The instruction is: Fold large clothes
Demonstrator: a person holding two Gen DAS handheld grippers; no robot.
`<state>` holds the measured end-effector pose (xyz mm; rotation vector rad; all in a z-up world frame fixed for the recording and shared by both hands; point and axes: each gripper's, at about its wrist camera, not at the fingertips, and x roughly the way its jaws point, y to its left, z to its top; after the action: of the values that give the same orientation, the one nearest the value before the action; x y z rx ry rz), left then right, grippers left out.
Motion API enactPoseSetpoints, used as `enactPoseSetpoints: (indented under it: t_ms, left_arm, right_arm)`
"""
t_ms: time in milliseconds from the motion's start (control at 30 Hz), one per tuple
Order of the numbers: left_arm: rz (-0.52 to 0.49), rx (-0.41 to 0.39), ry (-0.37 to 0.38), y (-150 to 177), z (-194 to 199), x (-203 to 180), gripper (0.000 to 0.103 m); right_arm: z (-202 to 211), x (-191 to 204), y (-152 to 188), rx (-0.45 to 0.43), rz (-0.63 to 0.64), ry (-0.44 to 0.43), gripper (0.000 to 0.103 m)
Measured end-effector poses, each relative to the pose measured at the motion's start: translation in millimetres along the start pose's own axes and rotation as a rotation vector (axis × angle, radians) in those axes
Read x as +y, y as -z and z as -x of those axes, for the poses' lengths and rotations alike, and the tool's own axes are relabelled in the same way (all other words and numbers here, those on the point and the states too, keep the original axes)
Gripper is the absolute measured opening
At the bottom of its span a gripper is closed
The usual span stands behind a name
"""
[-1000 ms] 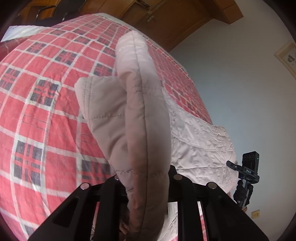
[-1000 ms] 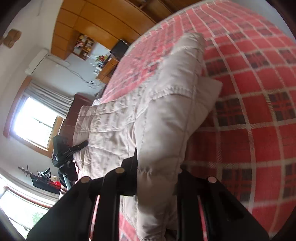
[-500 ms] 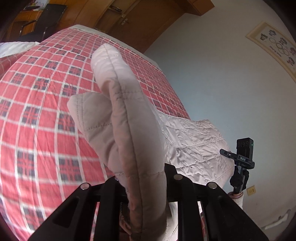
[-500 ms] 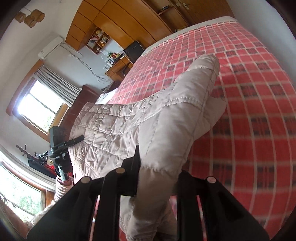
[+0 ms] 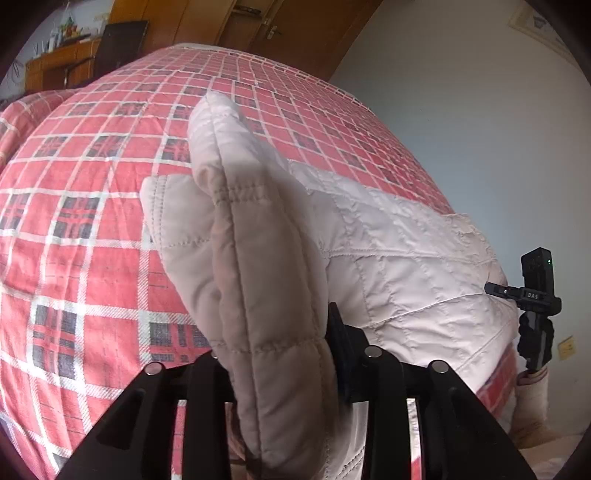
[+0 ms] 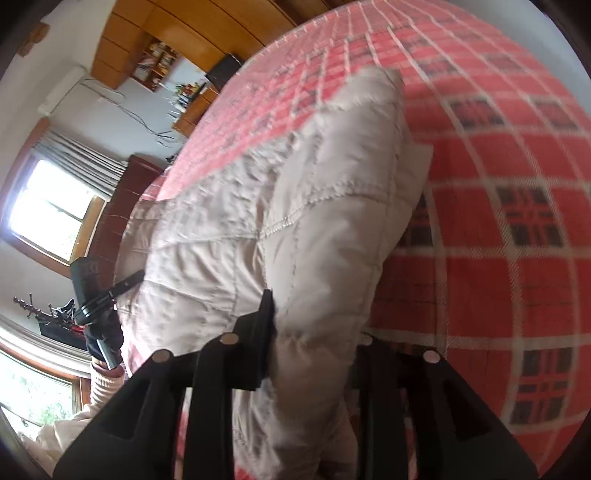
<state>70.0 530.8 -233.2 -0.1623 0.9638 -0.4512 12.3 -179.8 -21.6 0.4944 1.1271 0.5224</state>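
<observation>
Bed covered by a red plaid bedspread (image 5: 92, 229) with white grid lines and dark navy squares; it fills most of both views. Wooden wardrobe doors (image 5: 266, 26) with a metal handle behind the bed's far end. Wooden desk (image 5: 55, 62) at far left, small clutter on top, a dark chair (image 5: 122, 40) beside it. Pale wall (image 5: 461, 110), a framed picture (image 5: 535, 26) high up, a wall socket (image 5: 565, 348) low down. Right wrist view: bright window (image 6: 51, 210) with grey curtains (image 6: 81, 158), wall air conditioner (image 6: 62, 92), wooden shelving (image 6: 155, 62) holding small items, dark wooden headboard (image 6: 122, 210).
</observation>
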Motion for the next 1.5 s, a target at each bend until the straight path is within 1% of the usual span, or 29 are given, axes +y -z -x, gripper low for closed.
enactPoseSetpoints:
  t_ms: [133, 167, 267, 333, 367, 500, 567, 633, 700, 767, 833, 900, 967, 1033, 1067, 1133, 1200, 1233, 1267, 1333, 1500]
  left_arm:
    - [-0.014, -0.018, -0.012, 3.0, 1.5, -0.7, 0.036]
    - [-0.011, -0.016, -0.010, 2.6, 2.8, -0.1, 0.037]
    - [0.006, 0.003, -0.002, -2.4, 7.5, 1.0, 0.039]
    - [0.030, 0.015, 0.019, -6.3, 12.0, 6.3, 0.040]
    - [0.044, 0.019, 0.024, -9.3, 15.9, 11.5, 0.041]
    - [0.086, 0.010, 0.028, -11.2, 41.4, 22.5, 0.041]
    - [0.100, -0.021, 0.012, -12.9, 58.2, 25.0, 0.040]
    - [0.092, -0.081, -0.026, -18.0, 76.1, 21.8, 0.040]
    - [0.050, -0.148, -0.058, -24.1, 93.1, 7.5, 0.040]
    - [-0.008, -0.176, -0.074, -30.6, 96.2, -15.4, 0.040]
    - [-0.084, -0.164, -0.071, -33.8, 85.5, -45.2, 0.040]
    - [-0.168, -0.151, -0.073, -33.4, 68.1, -72.4, 0.040]
    - [-0.242, -0.129, -0.103, -29.0, 47.0, -93.7, 0.040]
    - [-0.270, -0.102, -0.121, -23.8, 29.5, -102.3, 0.040]
    - [-0.277, -0.086, -0.136, -20.9, 20.3, -102.0, 0.040]
    - [-0.279, -0.071, -0.202, -16.4, 4.4, -96.7, 0.040]
    - [-0.253, -0.054, -0.235, -13.9, -5.8, -83.3, 0.040]
    - [-0.235, -0.042, -0.232, -12.6, -9.7, -75.0, 0.040]
    - [-0.219, -0.036, -0.212, -11.0, -11.6, -68.9, 0.040]
    - [-0.201, -0.040, -0.186, -6.7, -13.5, -61.6, 0.040]
    - [-0.211, -0.058, -0.219, -0.3, -17.4, -65.7, 0.041]
  right_arm:
    - [-3.0, -4.5, 4.9, -0.006, -0.023, -0.027, 0.027]
    - [-2.1, -3.4, 4.9, -0.008, -0.022, -0.026, 0.029]
    - [1.7, -0.6, 5.1, -0.014, -0.016, 0.006, 0.036]
    - [8.6, 2.6, 5.9, -0.024, -0.003, 0.029, 0.037]
    - [13.8, 6.4, 5.4, -0.029, 0.001, 0.046, 0.040]
    - [42.4, 21.0, 10.6, -0.089, 0.031, 0.117, 0.040]
    - [58.3, 33.9, 13.9, -0.125, 0.061, 0.153, 0.040]
    - [68.6, 51.6, 16.9, -0.150, 0.116, 0.167, 0.040]
    - [71.8, 70.6, 18.9, -0.159, 0.172, 0.171, 0.040]
    - [66.8, 93.4, 18.0, -0.156, 0.232, 0.168, 0.040]
    - [54.8, 110.0, 16.4, -0.140, 0.288, 0.178, 0.044]
    - [38.9, 119.9, 14.6, -0.127, 0.326, 0.214, 0.045]
    - [26.9, 119.7, 10.3, -0.111, 0.331, 0.221, 0.044]
    - [16.8, 113.5, 9.0, -0.096, 0.316, 0.242, 0.044]
    - [11.7, 108.7, 8.0, -0.089, 0.305, 0.263, 0.044]
    - [4.3, 97.5, 6.9, -0.079, 0.285, 0.304, 0.045]
    - [-2.2, 86.3, 5.1, -0.059, 0.261, 0.317, 0.045]
    - [-6.9, 79.1, 5.1, -0.042, 0.242, 0.305, 0.044]
    - [-10.8, 74.7, 6.1, -0.033, 0.234, 0.296, 0.044]
    - [-20.5, 68.7, 9.4, -0.022, 0.232, 0.293, 0.045]
    - [-31.8, 65.8, 11.7, -0.028, 0.235, 0.308, 0.045]
